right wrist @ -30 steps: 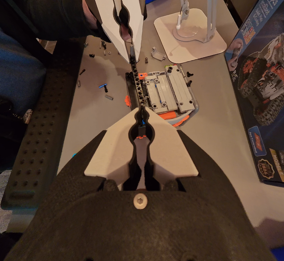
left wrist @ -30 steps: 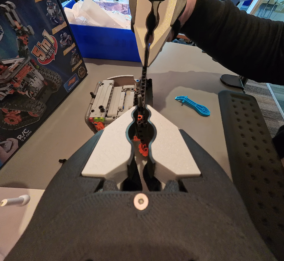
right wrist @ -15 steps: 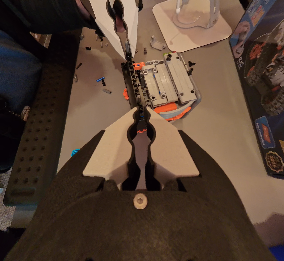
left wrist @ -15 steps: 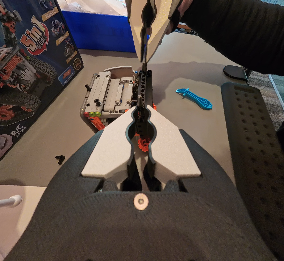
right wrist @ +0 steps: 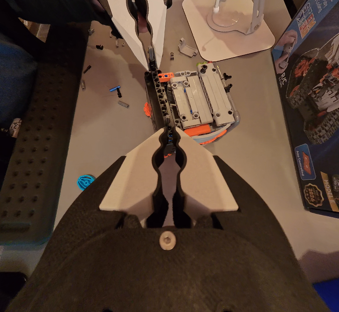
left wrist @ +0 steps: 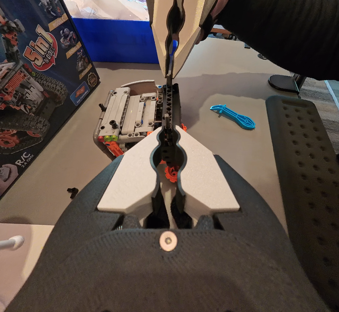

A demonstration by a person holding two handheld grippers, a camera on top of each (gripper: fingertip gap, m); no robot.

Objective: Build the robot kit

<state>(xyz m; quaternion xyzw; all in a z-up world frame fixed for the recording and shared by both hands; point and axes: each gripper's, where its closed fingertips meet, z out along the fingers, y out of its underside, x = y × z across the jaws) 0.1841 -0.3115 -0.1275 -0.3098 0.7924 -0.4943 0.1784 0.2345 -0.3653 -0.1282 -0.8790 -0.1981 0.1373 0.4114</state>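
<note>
Fingers on both my grippers are drawn in narrow, each pair pinching one end of the same long black perforated beam (left wrist: 169,101): my left gripper (left wrist: 168,128) grips the near end in its own view, and my right gripper (right wrist: 169,131) grips the opposite end. The beam runs along the edge of a grey, black and orange brick-built model (left wrist: 132,114) resting on the grey table (left wrist: 229,86).

Scanning the left wrist view from the left, I see a printed toy box (left wrist: 36,75) standing on edge, a blue bin (left wrist: 117,40) stuffed with white paper behind it, then the model, a blue plastic tool (left wrist: 233,116), and a black perforated mat (left wrist: 302,156). The box carries printing that I leave unread.

From my right wrist view, small loose pins (right wrist: 123,104) lie scattered left of the model, and a white lamp base (right wrist: 227,25) sits beyond it.
</note>
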